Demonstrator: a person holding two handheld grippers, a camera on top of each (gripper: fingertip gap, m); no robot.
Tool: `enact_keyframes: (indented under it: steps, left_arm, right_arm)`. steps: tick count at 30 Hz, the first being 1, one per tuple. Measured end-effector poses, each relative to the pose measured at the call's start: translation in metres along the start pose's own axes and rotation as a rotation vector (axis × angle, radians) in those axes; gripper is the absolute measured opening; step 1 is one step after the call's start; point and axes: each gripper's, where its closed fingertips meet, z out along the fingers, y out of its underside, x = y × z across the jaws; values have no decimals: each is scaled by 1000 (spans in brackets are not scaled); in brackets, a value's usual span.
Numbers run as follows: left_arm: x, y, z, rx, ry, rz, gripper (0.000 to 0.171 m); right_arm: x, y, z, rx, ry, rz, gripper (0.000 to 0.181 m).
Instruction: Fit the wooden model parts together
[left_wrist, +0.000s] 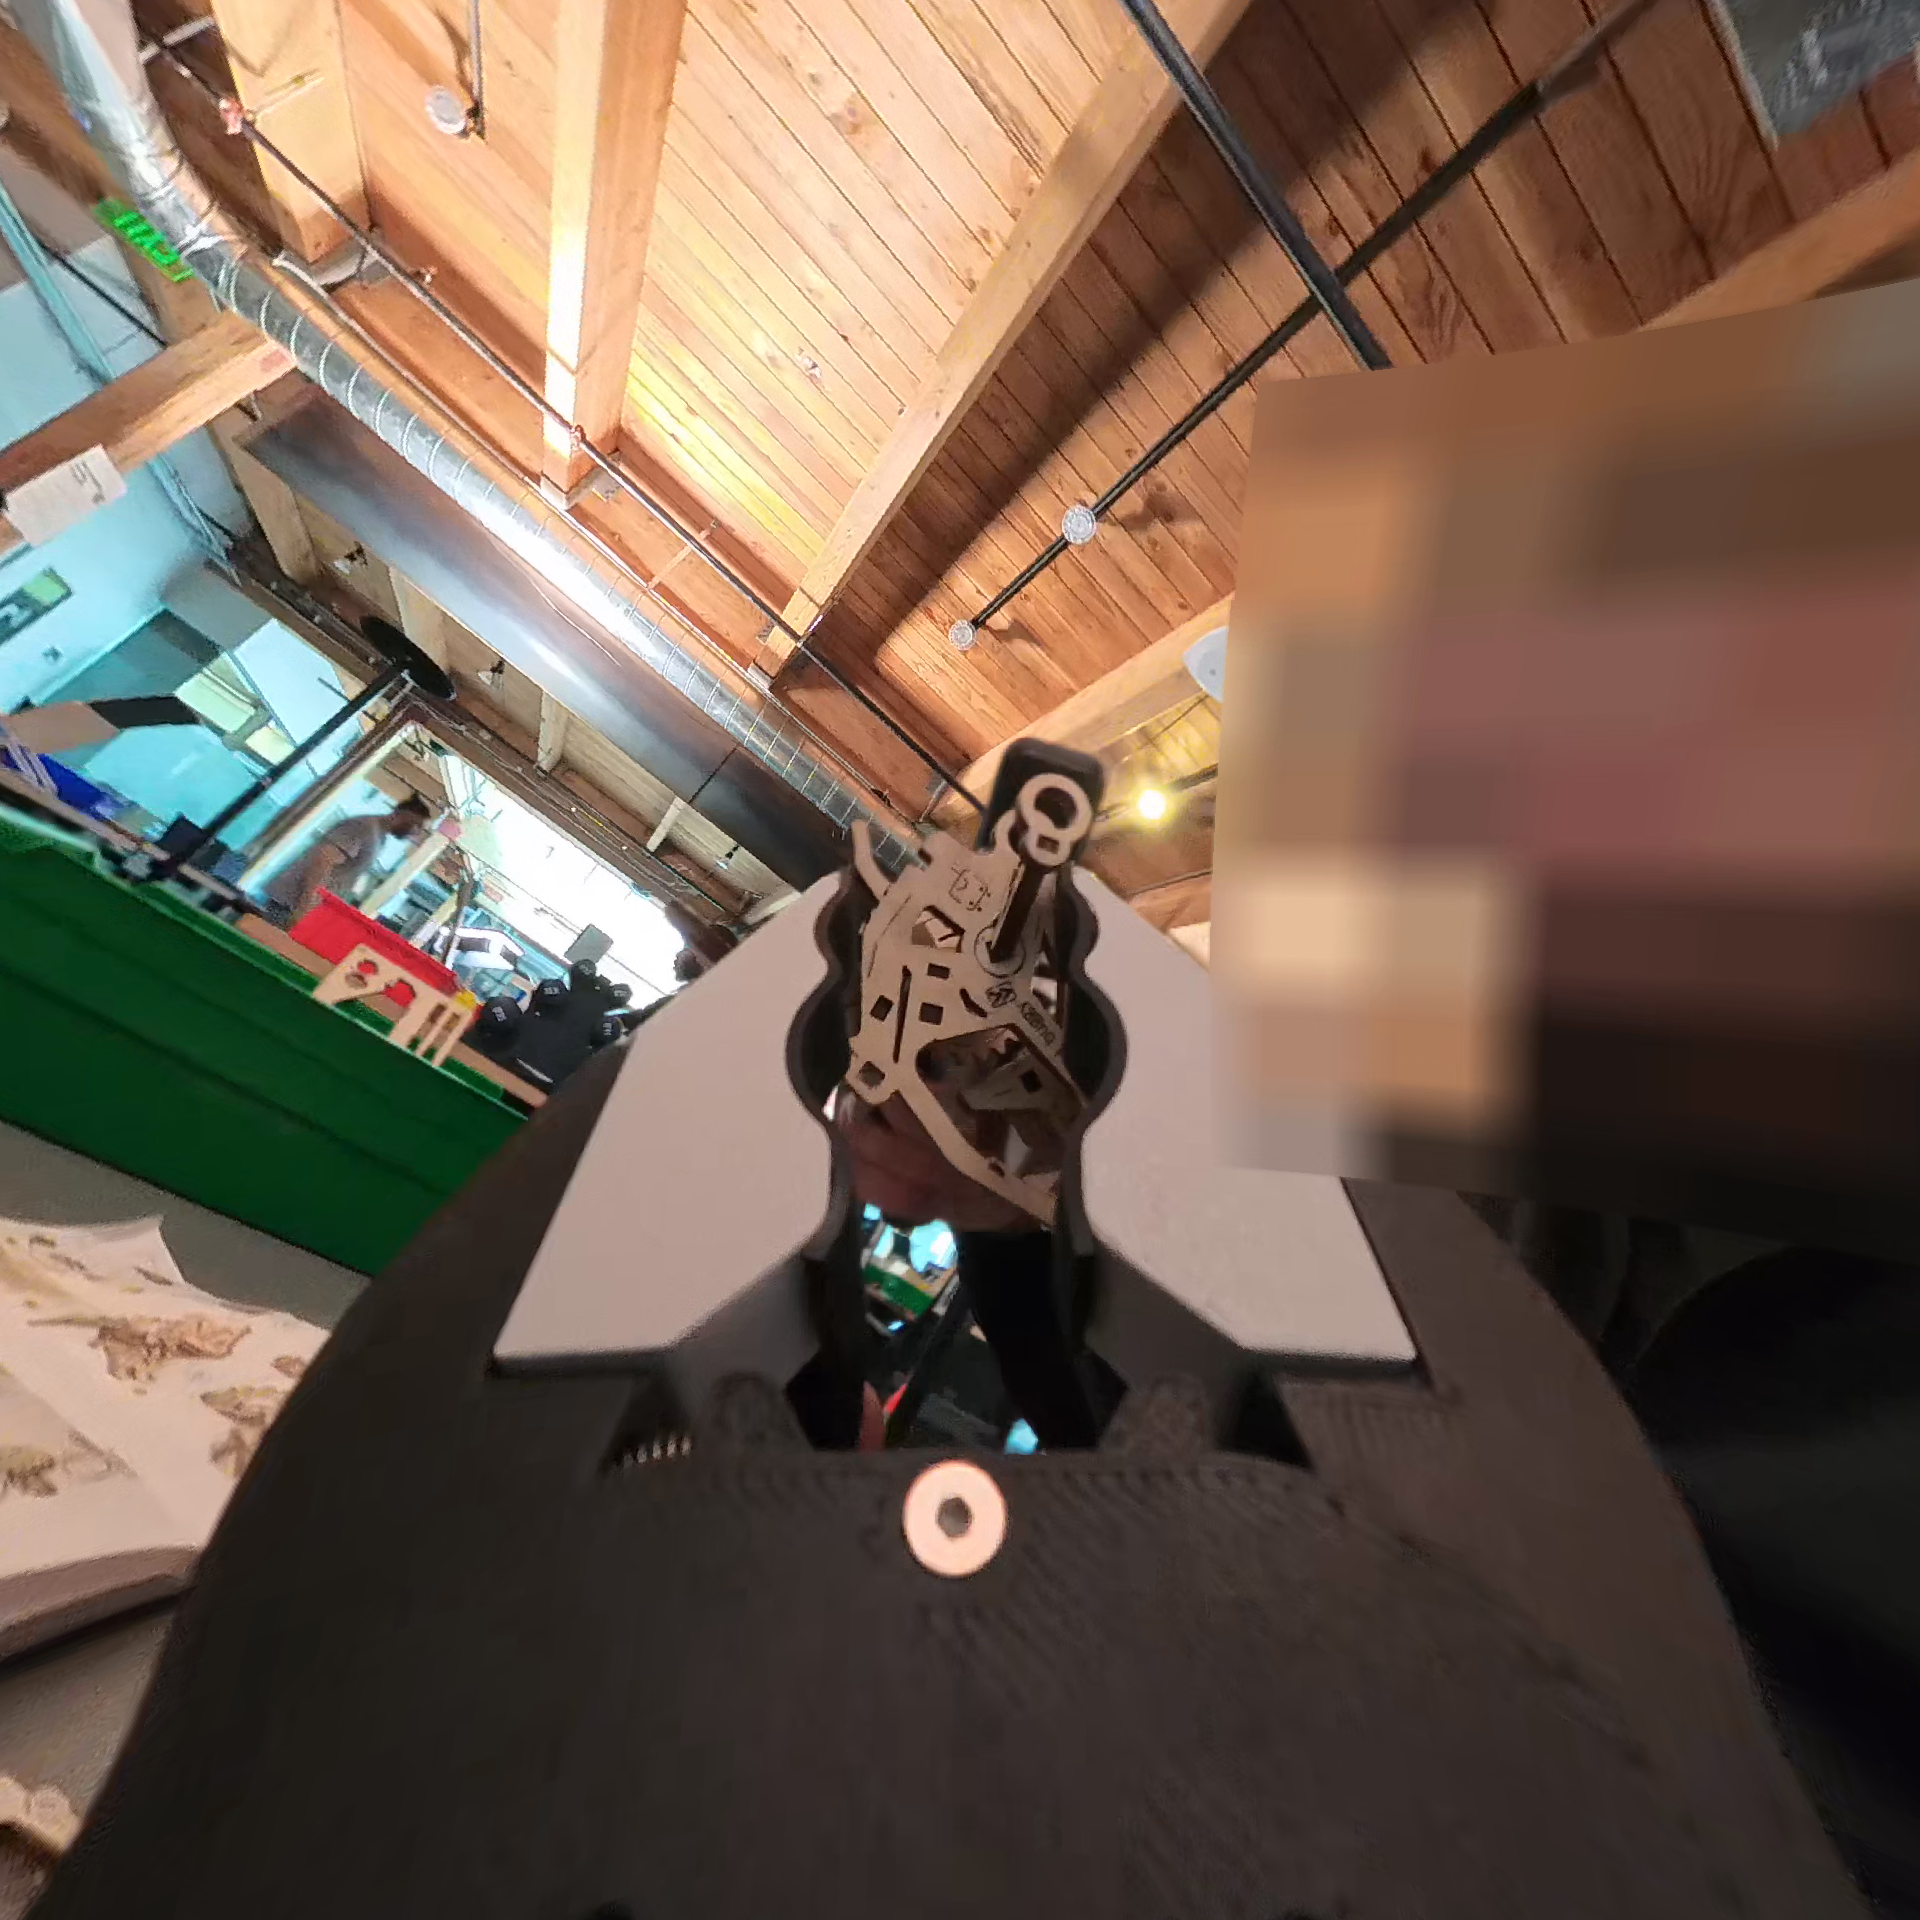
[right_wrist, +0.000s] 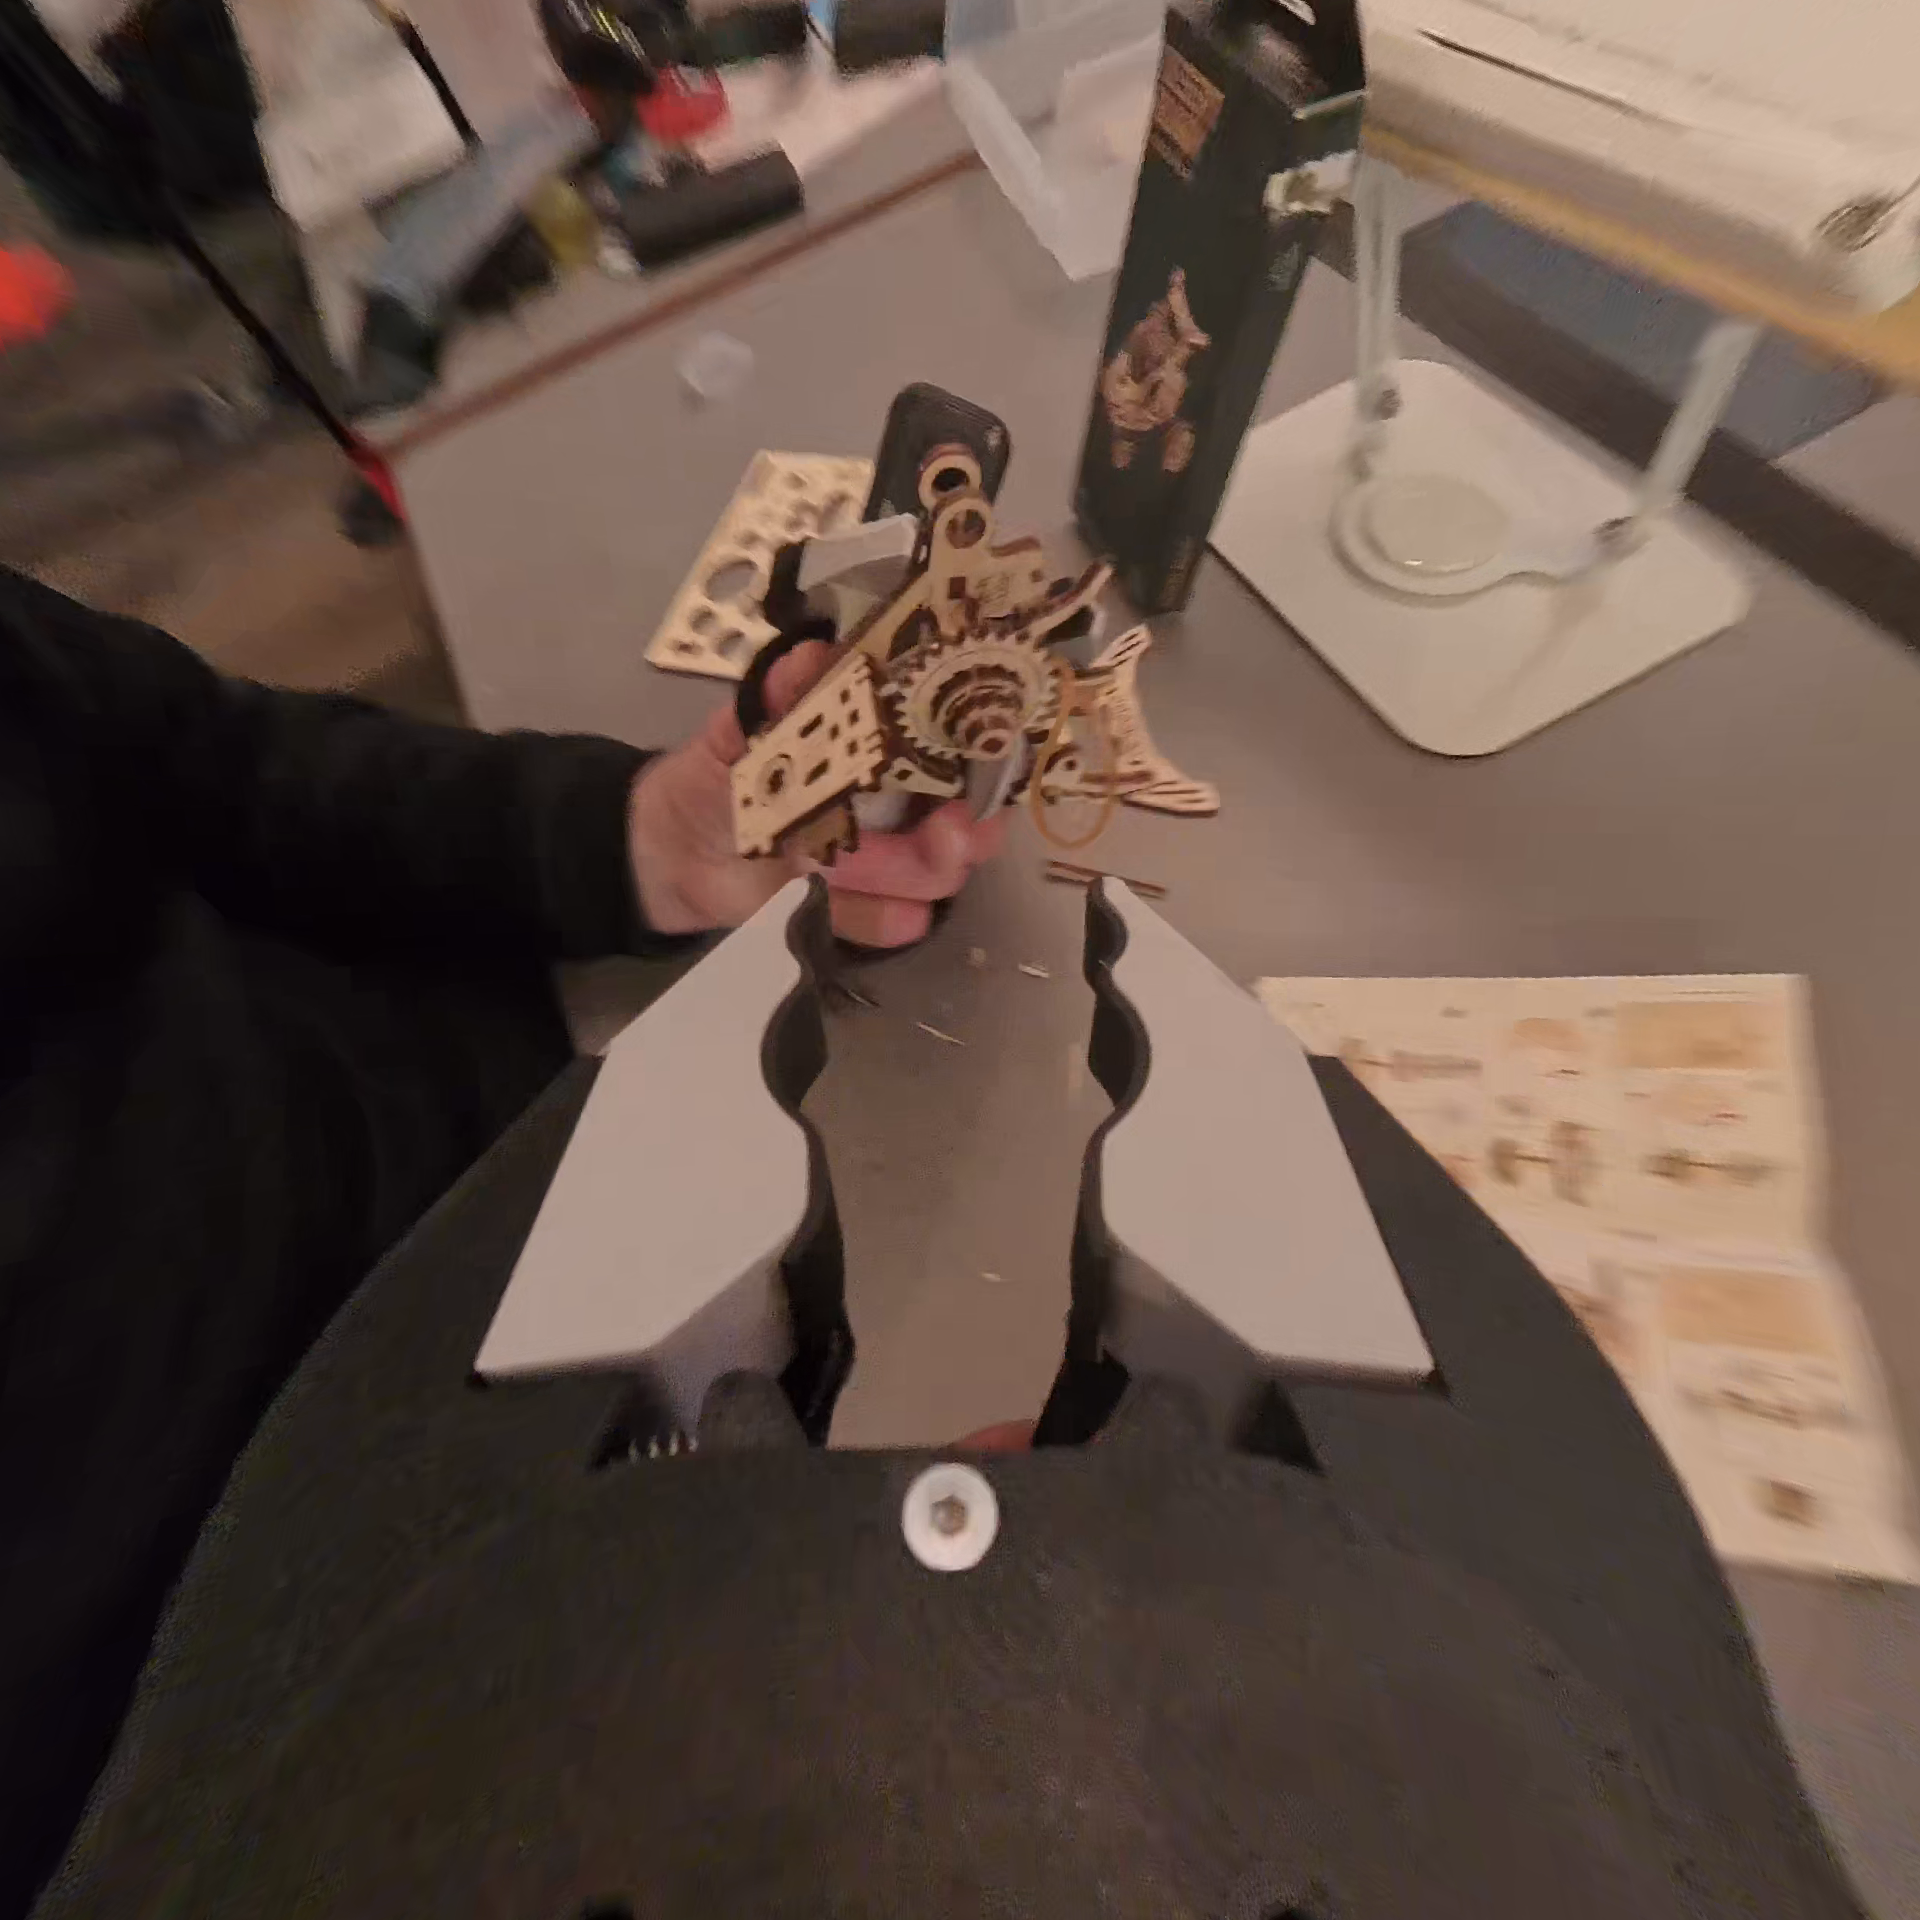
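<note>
The left gripper (left_wrist: 961, 997) was tilted upward toward a wooden plank ceiling (left_wrist: 831, 312), and its jaws were closed on the wooden model (left_wrist: 956, 997), a partly built assembly of pale laser-cut plywood. In the left wrist view the model stood nearly upright between the grey fingers (left_wrist: 686, 1164), with a ringed lug at its top end just past the fingertips.

In the right wrist view the same wooden model (right_wrist: 935, 686) was raised above the grey tabletop (right_wrist: 1351, 883), showing a stack of toothed gears at its centre, a perforated block on its left side and a fin-shaped piece on its right. A thin rubber band (right_wrist: 1070, 821) hung from its lower right. A hand (right_wrist: 717, 831) in a dark sleeve was just below and behind the model, holding the left gripper's handle.

The right gripper (right_wrist: 951, 914) was below the model and apart from it; its jaws stood open with nothing between them, and only bare tabletop showed in the gap.

Behind the model a flat plywood parts sheet (right_wrist: 727, 582) with punched-out holes lay on the tabletop. To the model's upper right stood a tall dark box (right_wrist: 1205, 312), and beyond that a white stand (right_wrist: 1475, 582). An open instruction booklet (right_wrist: 1621, 1247) lay to the model's lower right. Small wood splinters (right_wrist: 940, 1034) were scattered on the tabletop below the model.
</note>
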Motion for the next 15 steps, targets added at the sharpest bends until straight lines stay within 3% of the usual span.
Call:
enact_keyframes:
  steps: [1, 4, 7, 12, 15]
  left_arm:
    - [4, -1, 2, -4, 4, 30, 35]
    - [10, 1, 9, -39, 0, 108, 35]
    - [18, 5, 15, -70, 9, 170, 35]
    - [28, 14, 22, -119, 34, 239, 35]
    - [35, 16, 26, -138, 52, 284, 36]
  right_arm:
    - [-7, 4, 4, 28, -48, 47, 50]
    - [-22, 7, 15, 123, -136, 155, 62]
    - [-34, -5, 17, 256, -232, 241, 51]
    - [-38, -9, 23, 304, -231, 204, 42]
    - [-42, -8, 24, 315, -238, 156, 28]
